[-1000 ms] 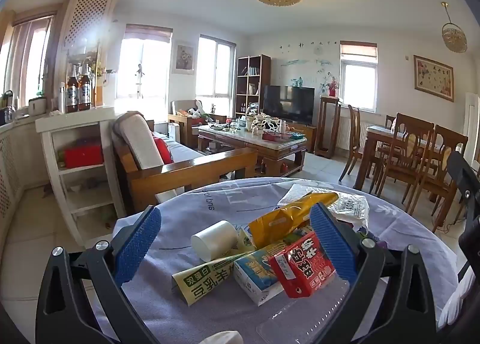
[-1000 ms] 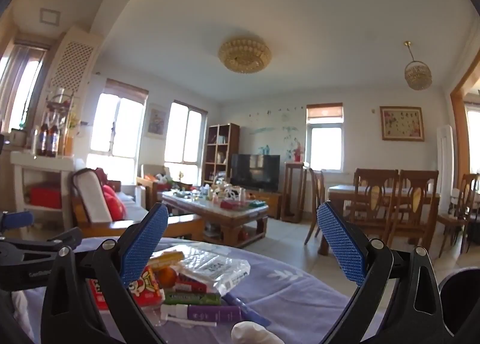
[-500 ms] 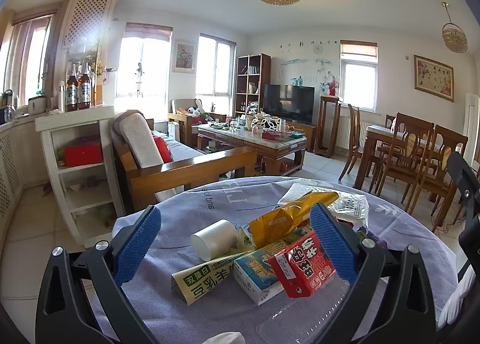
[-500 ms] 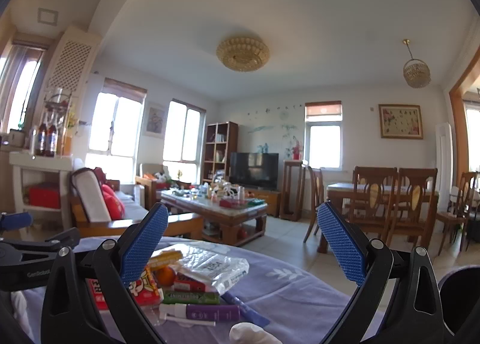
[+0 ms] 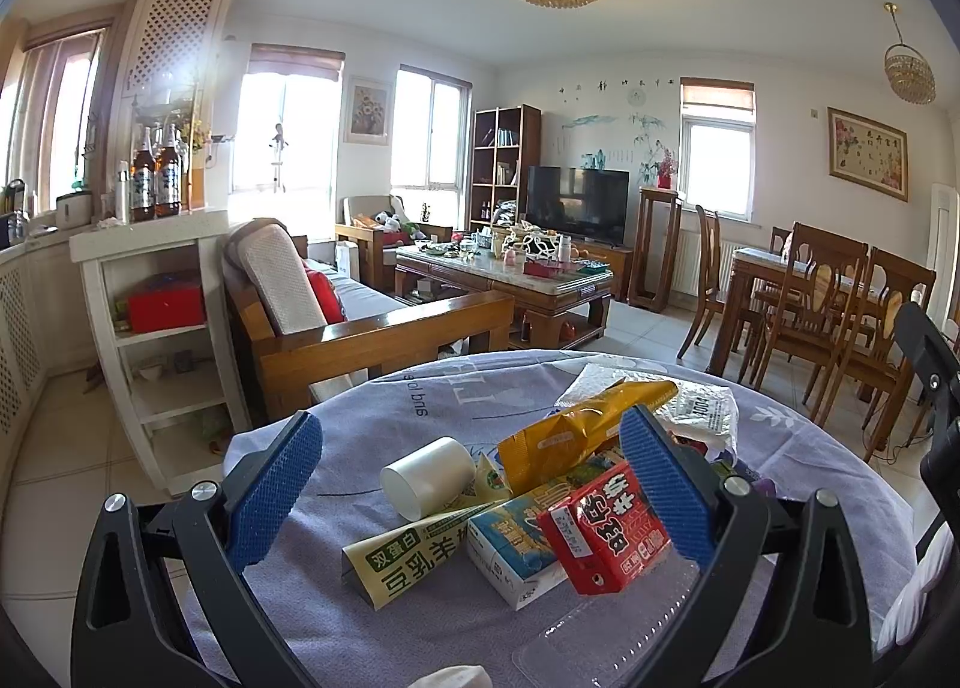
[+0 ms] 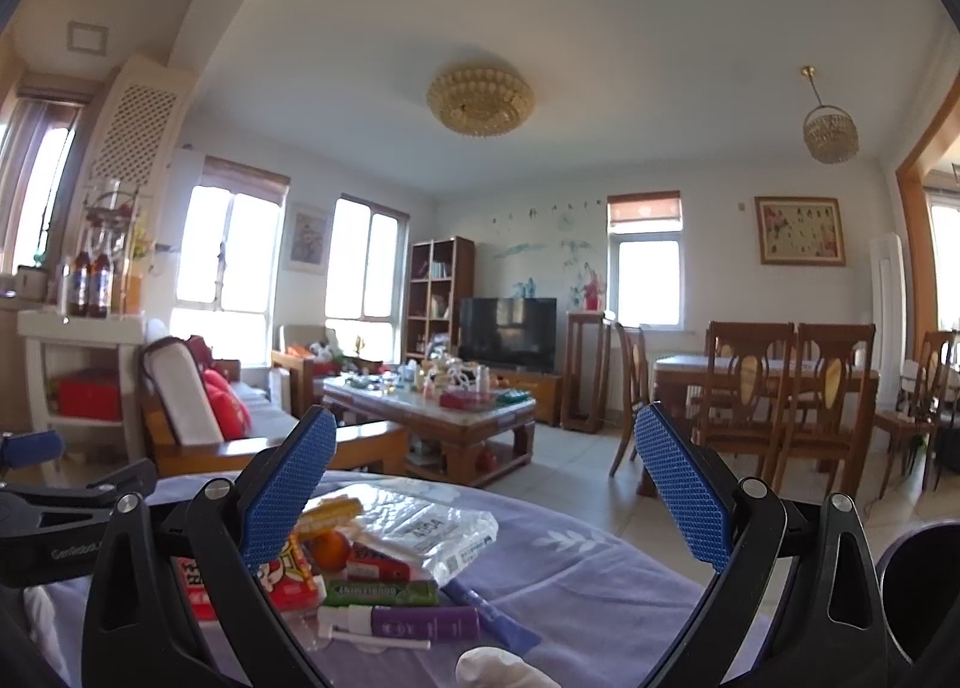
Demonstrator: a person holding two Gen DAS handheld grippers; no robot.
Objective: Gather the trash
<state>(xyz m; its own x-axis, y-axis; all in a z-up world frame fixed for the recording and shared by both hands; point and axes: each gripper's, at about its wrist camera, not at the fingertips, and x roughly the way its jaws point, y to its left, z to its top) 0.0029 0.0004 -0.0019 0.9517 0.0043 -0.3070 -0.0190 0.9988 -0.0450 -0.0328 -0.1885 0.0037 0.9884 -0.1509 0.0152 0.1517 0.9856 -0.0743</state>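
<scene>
both grippers are spread wide with nothing in them, the left gripper hanging over the trash pile on the purple tablecloth. white paper cup lies tipped beside a yellow snack bag, with a red carton touching the blue carton. the right gripper sits just right of the pile, near a clear plastic bag and a purple tube.

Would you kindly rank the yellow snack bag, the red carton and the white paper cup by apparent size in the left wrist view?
1. yellow snack bag, largest.
2. red carton.
3. white paper cup, smallest.
The carton lies nearest the camera, so its lead over the cup is unsure.
</scene>
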